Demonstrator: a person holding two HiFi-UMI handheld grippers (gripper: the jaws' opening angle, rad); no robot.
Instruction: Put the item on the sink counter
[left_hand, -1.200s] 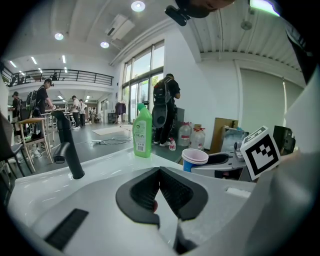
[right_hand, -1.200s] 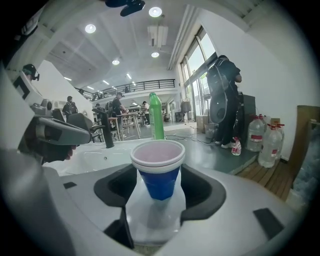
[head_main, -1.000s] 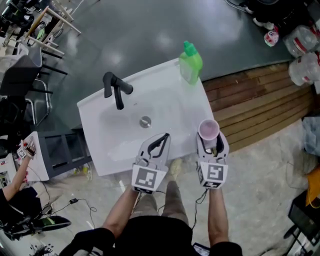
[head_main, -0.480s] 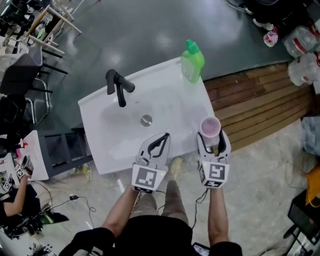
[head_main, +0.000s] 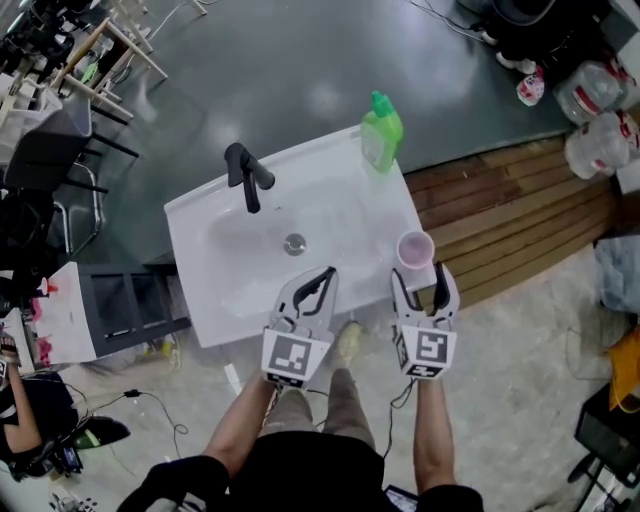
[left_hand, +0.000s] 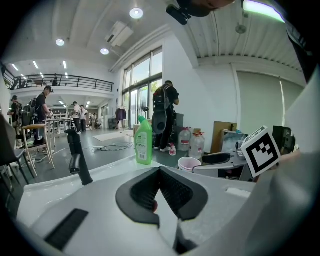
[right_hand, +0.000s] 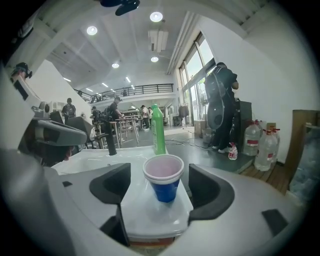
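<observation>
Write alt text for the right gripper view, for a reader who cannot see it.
A blue cup with a white rim stands upright on the corner of the white sink counter. It sits between the jaws of the right gripper, which are opening and clear of it. Behind stand a green bottle and a black faucet.

The sink counter (head_main: 200, 290) carries a faucet (head_main: 247, 175). A bottle (head_main: 381, 133) stands right of the faucet. A cup (head_main: 415, 249) stands upright, farther right and nearer.
</observation>
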